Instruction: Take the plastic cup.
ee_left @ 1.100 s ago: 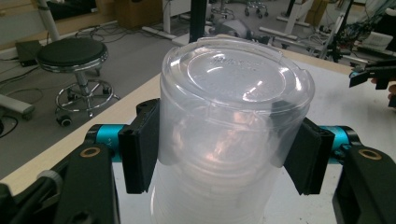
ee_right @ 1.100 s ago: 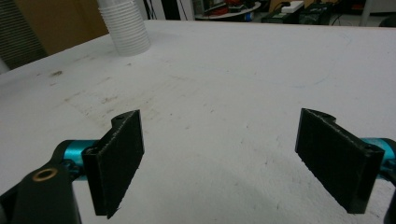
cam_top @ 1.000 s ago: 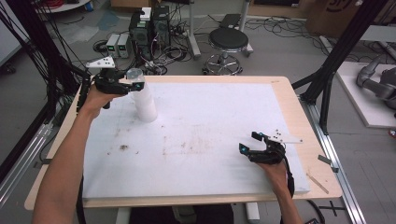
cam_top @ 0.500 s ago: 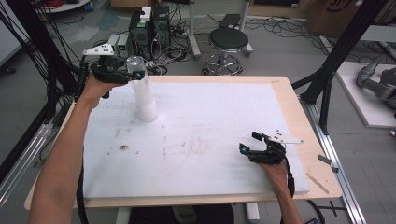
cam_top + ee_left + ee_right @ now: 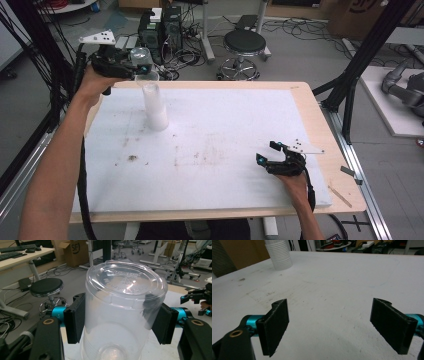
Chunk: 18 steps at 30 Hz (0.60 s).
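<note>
My left gripper [image 5: 136, 64] is held above the table's far left corner, shut on a clear plastic cup [image 5: 140, 54]. In the left gripper view the black pads [image 5: 75, 317] press both sides of this upside-down cup [image 5: 125, 285], whose embossed base faces up. Just below it stands a white stack of upside-down cups [image 5: 155, 106] on the white mat [image 5: 225, 125]; the held cup hangs a little above the stack's top. My right gripper [image 5: 266, 152] rests open at the near right of the mat, with nothing between its jaws [image 5: 329, 322]. The stack [image 5: 278, 253] stands far beyond it.
The mat covers a wooden table [image 5: 320, 120] with a bare strip along its right edge. Behind the table are a black stool [image 5: 245, 42], computer towers [image 5: 160, 25] and cables. Black frame struts [image 5: 360, 65] rise at right and left.
My left gripper has risen with the clear cup, lifting it up off the top of the stack. The right gripper has stayed where it was.
</note>
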### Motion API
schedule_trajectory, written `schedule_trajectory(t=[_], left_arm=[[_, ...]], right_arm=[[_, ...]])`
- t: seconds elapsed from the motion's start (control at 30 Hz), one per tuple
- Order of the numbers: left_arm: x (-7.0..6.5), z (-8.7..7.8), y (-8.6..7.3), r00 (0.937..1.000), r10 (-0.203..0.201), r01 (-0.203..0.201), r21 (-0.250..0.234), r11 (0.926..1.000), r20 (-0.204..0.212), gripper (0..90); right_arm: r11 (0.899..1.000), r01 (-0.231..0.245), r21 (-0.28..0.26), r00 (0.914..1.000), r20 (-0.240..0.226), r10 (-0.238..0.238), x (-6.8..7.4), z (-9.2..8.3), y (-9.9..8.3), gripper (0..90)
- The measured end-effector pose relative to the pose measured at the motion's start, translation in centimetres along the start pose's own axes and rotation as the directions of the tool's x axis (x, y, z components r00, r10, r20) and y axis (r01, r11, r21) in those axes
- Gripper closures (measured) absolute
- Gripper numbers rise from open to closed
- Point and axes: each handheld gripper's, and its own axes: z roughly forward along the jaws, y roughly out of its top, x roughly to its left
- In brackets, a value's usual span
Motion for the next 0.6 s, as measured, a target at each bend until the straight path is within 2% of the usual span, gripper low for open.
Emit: schedule_trajectory(t=[0.07,0.37,0.47,0.6], left_arm=[[-0.2,-0.2,0.3,0.9999,0.01,-0.01,0.005,0.9999,0.0,36.4],[-1.0,-0.5,0.4,1.0,0.009,-0.009,0.003,1.0,0.003,36.4],[-1.9,-0.7,0.7,0.9998,0.005,-0.005,0.008,1.0,0.018,36.4],[-3.7,-0.9,1.4,0.9984,0.041,-0.041,0.008,0.9991,0.04,36.4]], right_arm=[[1.0,0.001,-0.003,1.0,-0.001,-0.001,0.0,0.0,0.0,15.0],[1.0,0.002,-0.007,1.0,0.0,-0.002,0.0,0.0,0.0,15.0],[1.0,-0.005,-0.005,1.0,-0.002,0.005,0.0,0.0,0.0,14.9],[1.0,-0.004,-0.01,1.0,-0.009,0.004,-0.1,-0.1,0.0,14.9]])
